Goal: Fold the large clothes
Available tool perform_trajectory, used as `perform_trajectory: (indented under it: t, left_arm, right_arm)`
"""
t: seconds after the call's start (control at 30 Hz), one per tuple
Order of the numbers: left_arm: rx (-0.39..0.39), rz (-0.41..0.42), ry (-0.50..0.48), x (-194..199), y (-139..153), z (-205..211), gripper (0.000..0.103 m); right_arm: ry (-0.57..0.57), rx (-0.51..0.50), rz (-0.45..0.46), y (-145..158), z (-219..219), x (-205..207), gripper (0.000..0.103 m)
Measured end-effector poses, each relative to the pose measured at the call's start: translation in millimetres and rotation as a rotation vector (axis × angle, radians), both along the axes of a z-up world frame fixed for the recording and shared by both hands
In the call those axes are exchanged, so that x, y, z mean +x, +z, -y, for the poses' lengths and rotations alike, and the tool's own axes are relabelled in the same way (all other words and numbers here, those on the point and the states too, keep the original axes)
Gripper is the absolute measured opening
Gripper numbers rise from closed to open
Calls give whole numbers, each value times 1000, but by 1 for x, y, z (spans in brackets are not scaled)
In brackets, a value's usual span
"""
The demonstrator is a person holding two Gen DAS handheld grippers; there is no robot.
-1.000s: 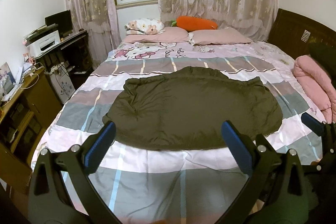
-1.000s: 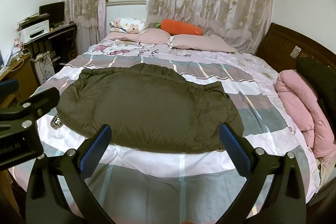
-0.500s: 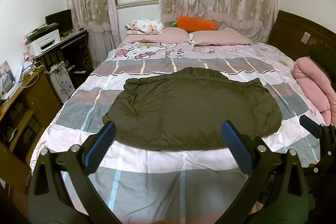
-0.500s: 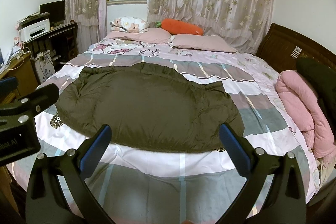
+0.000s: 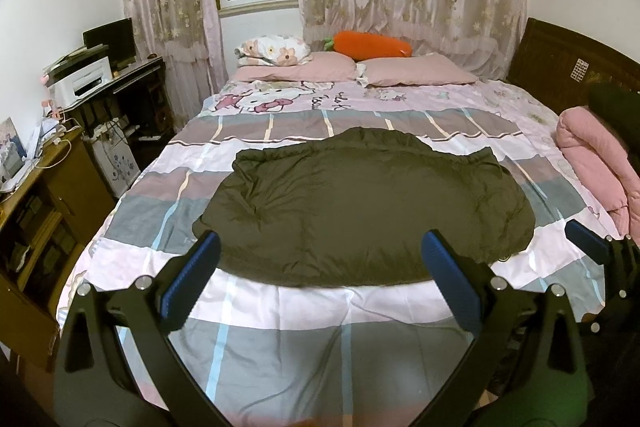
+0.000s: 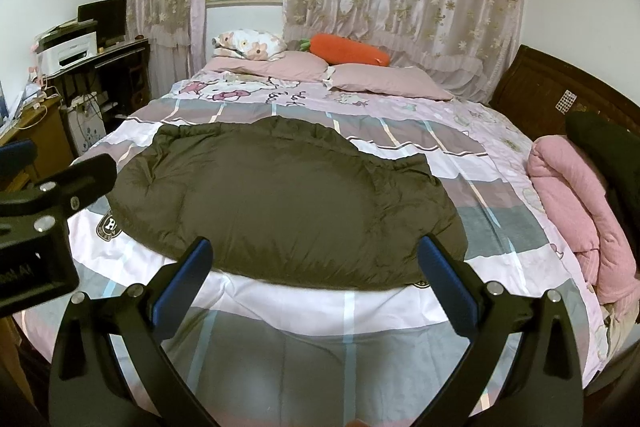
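A large dark olive padded jacket [image 5: 360,203] lies spread flat across the middle of the bed [image 5: 320,339]; it also shows in the right wrist view [image 6: 288,203]. My left gripper [image 5: 320,267] is open and empty, held above the bed's near edge, short of the jacket's near hem. My right gripper [image 6: 316,267] is open and empty at the same distance from the hem. The right gripper shows at the right edge of the left wrist view [image 5: 600,255]. The left gripper's body shows at the left of the right wrist view [image 6: 44,211].
Pink pillows [image 5: 416,73], a floral pillow [image 5: 276,49] and an orange carrot plush [image 5: 372,45] lie at the bed's head. A rolled pink blanket [image 5: 600,163] lies at the right edge. A desk with a printer [image 5: 84,79] and a wooden cabinet [image 5: 36,195] stand left.
Both grippers have crept slightly toward the bed. The jacket has not moved and both grippers stay open.
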State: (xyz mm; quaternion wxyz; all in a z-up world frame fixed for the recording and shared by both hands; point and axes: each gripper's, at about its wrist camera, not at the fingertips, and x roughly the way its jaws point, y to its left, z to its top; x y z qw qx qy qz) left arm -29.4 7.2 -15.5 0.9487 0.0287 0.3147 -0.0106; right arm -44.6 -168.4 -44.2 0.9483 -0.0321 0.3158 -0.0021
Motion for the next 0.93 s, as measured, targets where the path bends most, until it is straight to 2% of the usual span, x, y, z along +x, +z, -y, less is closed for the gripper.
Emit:
perform_trajectory:
  t: [0.3,0.6,0.93]
  left_arm:
    - [-7,-11,-8,0,-2,0,101]
    - [14,27,12,-1,3,-2,101]
    - [-3,5,-22,-2,3,-1,101]
  right_arm:
    - [11,-4,-6,-5,6,3,102]
    - [13,-7,-7,-5,3,4,102]
    - [16,-8,-8,-5,3,4,102]
